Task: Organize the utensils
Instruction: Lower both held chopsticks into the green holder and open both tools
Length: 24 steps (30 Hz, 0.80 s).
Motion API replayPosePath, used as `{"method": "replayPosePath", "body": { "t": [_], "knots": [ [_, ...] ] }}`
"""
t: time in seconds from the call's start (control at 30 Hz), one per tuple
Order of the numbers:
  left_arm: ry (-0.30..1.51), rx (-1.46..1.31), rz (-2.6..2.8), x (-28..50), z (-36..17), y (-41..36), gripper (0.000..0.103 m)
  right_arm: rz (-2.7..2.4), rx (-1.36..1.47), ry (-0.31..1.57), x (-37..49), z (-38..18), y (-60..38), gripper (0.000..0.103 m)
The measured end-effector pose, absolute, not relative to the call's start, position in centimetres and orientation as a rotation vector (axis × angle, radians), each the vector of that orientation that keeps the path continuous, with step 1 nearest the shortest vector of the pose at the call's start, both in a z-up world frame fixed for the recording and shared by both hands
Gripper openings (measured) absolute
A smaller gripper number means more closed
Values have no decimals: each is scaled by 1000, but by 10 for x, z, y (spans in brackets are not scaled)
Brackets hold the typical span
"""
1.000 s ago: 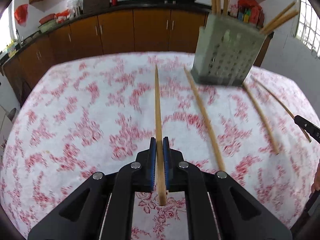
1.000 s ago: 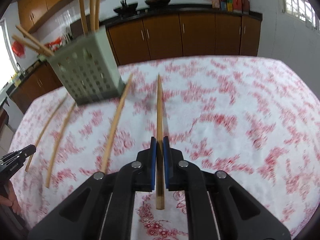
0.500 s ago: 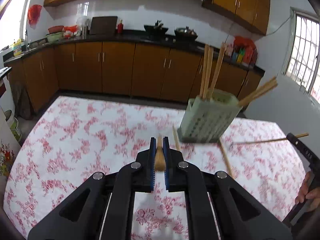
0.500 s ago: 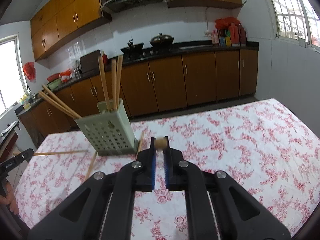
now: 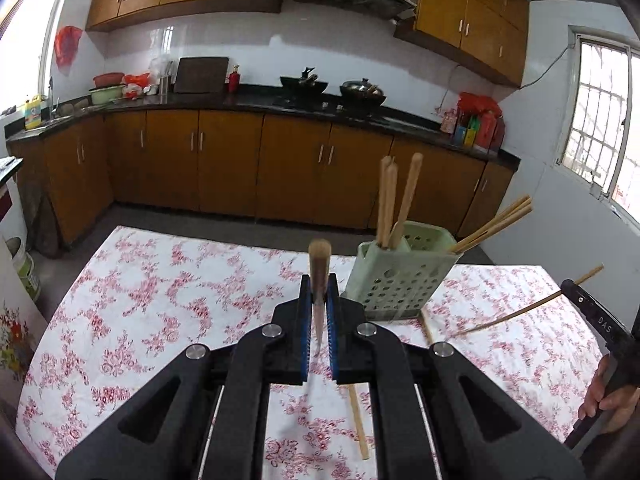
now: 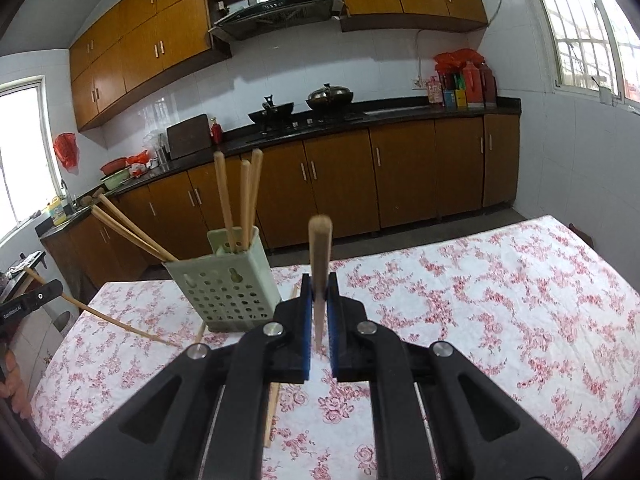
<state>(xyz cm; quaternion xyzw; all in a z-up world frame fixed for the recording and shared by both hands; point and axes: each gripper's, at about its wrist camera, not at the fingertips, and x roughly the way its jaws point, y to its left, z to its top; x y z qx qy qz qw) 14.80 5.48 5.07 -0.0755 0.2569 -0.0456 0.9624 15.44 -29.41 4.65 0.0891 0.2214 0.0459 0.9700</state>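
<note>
Tablecloth (image 5: 168, 304) of white cloth with red flowers covers the table, and the green holder (image 5: 396, 280) stands on it toward the far edge. Behind the holder runs a kitchen: brown cabinets (image 5: 224, 160) below a black counter (image 5: 256, 100), two woks (image 5: 362, 90) on the stove, a hood (image 6: 272, 4) above, white tile, a barred window (image 5: 600, 128) to one side.

Inside the holder three chopsticks (image 5: 390, 200) stand nearly upright at its back, and a pair (image 5: 496, 224) leans out over its rim, away from the left gripper. Loose chopsticks lie on the cloth at the holder's foot; one (image 5: 358, 420) reaches from it toward the camera.

Left gripper (image 5: 319, 308) is above the cloth on the near side of the holder, jaws pinched on a chopstick (image 5: 319, 264) that rises endwise toward the lens, its butt above the fingertips.

Right gripper (image 6: 319, 304) is also on the holder's near side, to the other flank, jaws pressed on a second chopstick (image 6: 320, 256) held the same way. In the left view this stick (image 5: 520, 316) slants down toward the cloth beside the holder, and a hand (image 5: 608, 396) grips the handle. In the right view the left gripper's stick (image 6: 116, 322) slants likewise toward the holder's base.
</note>
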Motion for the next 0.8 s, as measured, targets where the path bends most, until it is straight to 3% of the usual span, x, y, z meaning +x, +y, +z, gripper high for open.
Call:
{"method": "replayPosePath", "body": {
  "t": [0.47, 0.8],
  "knots": [
    [267, -138, -163, 149, 146, 12, 7, 268, 231, 251, 152, 153, -273, 8],
    [138, -177, -90, 192, 163, -10, 7, 266, 193, 215, 192, 161, -250, 8]
  ]
}}
